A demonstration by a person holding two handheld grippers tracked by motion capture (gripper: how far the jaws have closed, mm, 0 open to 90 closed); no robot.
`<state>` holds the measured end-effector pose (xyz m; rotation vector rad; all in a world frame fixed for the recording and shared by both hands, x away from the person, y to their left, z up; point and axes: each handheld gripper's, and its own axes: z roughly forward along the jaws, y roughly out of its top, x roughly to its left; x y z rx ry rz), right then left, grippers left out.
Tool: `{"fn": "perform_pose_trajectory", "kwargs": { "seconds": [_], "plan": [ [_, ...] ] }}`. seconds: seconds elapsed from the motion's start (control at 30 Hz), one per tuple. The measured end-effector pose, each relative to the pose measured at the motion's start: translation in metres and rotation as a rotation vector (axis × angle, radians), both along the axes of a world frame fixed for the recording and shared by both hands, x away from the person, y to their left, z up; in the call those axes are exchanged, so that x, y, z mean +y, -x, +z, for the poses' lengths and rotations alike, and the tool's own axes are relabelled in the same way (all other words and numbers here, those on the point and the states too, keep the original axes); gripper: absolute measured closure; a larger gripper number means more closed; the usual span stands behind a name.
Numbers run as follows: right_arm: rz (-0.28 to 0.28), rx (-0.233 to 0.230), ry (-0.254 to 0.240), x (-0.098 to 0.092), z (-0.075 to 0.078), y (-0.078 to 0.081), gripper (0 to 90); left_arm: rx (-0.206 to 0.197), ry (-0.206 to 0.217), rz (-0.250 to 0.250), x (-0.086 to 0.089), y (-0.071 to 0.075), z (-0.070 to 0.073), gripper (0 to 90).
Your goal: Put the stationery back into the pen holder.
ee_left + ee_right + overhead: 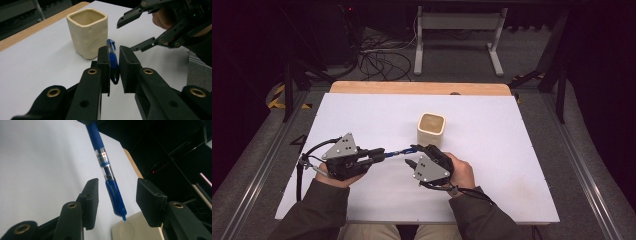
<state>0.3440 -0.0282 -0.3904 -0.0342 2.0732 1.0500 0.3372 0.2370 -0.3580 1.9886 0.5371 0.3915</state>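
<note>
Pen handoff over the worktop, next to the cup [431, 129]

My left gripper [114, 65] clamps the pen [108, 171] level so the capped end sits between my right gripper's [116, 195] parted jaws, ready to grab.

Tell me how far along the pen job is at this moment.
Done: the left gripper is shut on the blue pen, lifted off the white table. In hand: the right gripper has its jaws either side of the pen's capped end, pads not yet touching. Left, probably: a handover or uncapping, then into the cream cup, which looks empty.
</note>
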Motion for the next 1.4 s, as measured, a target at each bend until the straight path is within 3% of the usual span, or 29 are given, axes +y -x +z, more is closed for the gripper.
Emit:
{"fn": "perform_pose_trajectory", "kwargs": {
  "seconds": [0.03, 0.13, 0.5, 0.67, 1.07, 1.1, 1.4],
  "plan": [
    [-0.003, -0.03, 0.024, 0.004, -0.003, 0.002, 55.6, -0.002, -0.001, -0.003, -0.001, 0.0, 0.0, 80.1],
    [-0.007, -0.063, 0.038, 0.01, -0.008, 0.004, 57.7, -0.001, -0.001, -0.007, -0.003, 0.001, 0.0, 80.0],
    [-0.033, -0.142, 0.121, 0.025, -0.018, 0.006, 69.5, 0.005, -0.002, -0.017, -0.007, 0.002, 0.0, 80.0],
    [-0.039, -0.141, 0.119, 0.029, -0.02, 0.007, 78.4, 0.002, 0.006, -0.014, -0.008, 0.003, -0.001, 80.0],
    [-0.048, -0.128, 0.095, 0.031, -0.019, 0.005, 79.5, -0.021, 0.048, 0.003, -0.005, 0.002, -0.002, 78.6],
    [-0.046, -0.121, 0.085, 0.03, -0.019, 0.004, 79.5, -0.027, 0.056, 0.008, -0.005, 0.003, -0.002, 74.3],
    [-0.047, -0.105, 0.057, 0.028, -0.018, 0.002, 79.6, -0.09, 0.118, 0.049, 0.003, 0.006, 0.001, 65.2]
  ]
}}
